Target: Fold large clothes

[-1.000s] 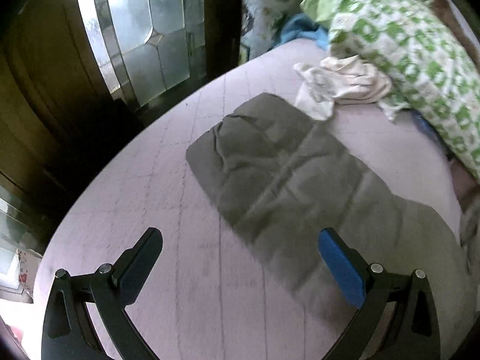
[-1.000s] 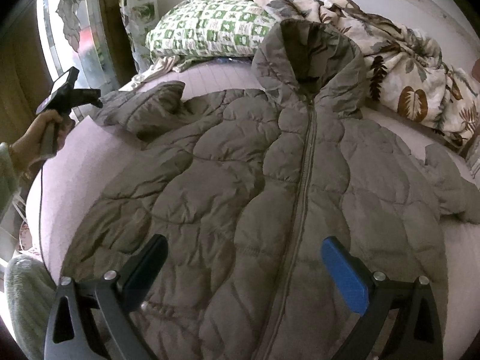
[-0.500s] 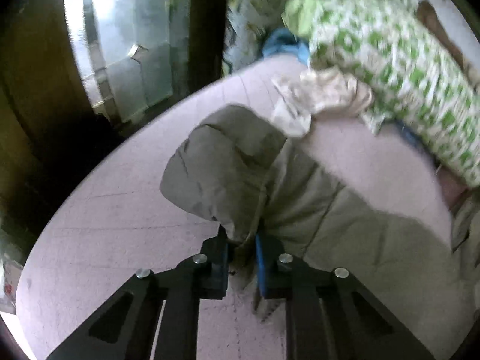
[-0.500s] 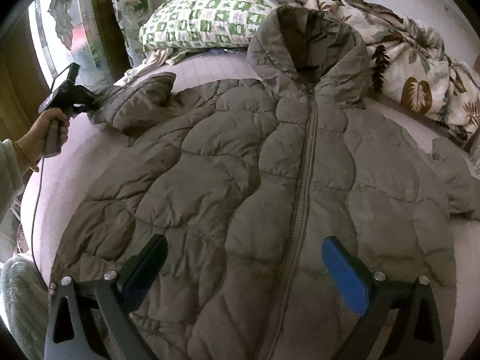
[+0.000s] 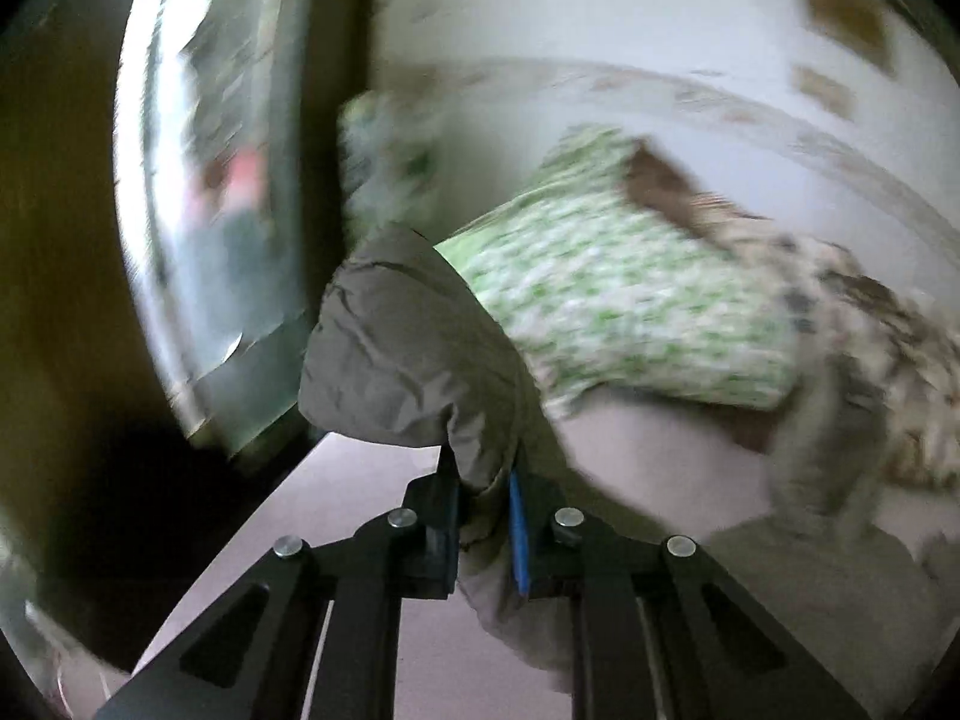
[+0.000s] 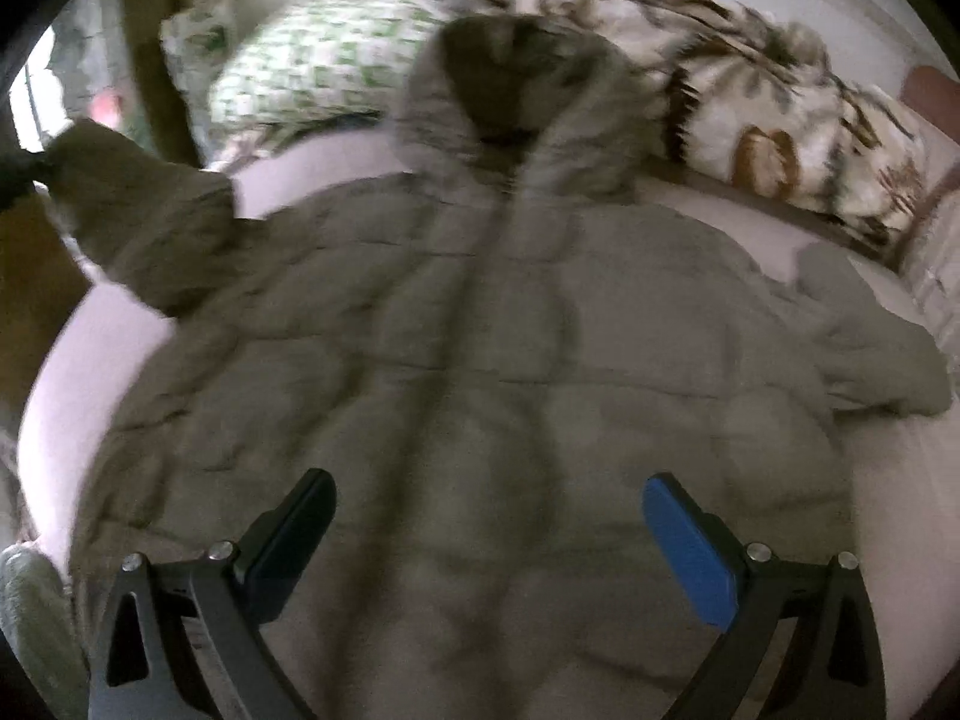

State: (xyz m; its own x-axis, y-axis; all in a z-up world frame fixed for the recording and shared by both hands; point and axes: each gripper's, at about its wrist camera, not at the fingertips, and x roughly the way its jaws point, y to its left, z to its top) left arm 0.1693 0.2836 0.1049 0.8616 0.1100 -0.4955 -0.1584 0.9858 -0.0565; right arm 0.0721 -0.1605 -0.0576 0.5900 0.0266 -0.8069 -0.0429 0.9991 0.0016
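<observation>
Pale pink quilted bedding (image 6: 72,360) covers the bed on which we work, with a white wall behind it and a dark wooden frame around frosted window glass (image 5: 198,192) at the left. On this sheet lies our grey-green quilted hooded jacket (image 6: 480,360), front side up, its zipper running down the middle and its hood (image 6: 516,90) pointing toward the head of the bed. Both views are blurred, so fine detail is lost.

Our left gripper (image 5: 485,516) has its two fingers pressed close together on the padded sleeve (image 5: 408,354) of the jacket; the fabric bulges up above the pads and hangs away on either side, raised off the sheet. From the right wrist view the same sleeve (image 6: 144,222) stands lifted at the far left edge of the jacket, with a dark part of the left tool just touching its end.

Our right gripper (image 6: 489,534) hangs over the lower front of the jacket with its black finger and blue finger (image 6: 690,552) spread wide apart, holding nothing. The other sleeve (image 6: 870,348) lies flat on the sheet to the right.

Beyond the jacket rest a green-and-white patterned pillow (image 5: 630,312) and a cream blanket with brown leaf prints (image 6: 750,108), both near the hood.
</observation>
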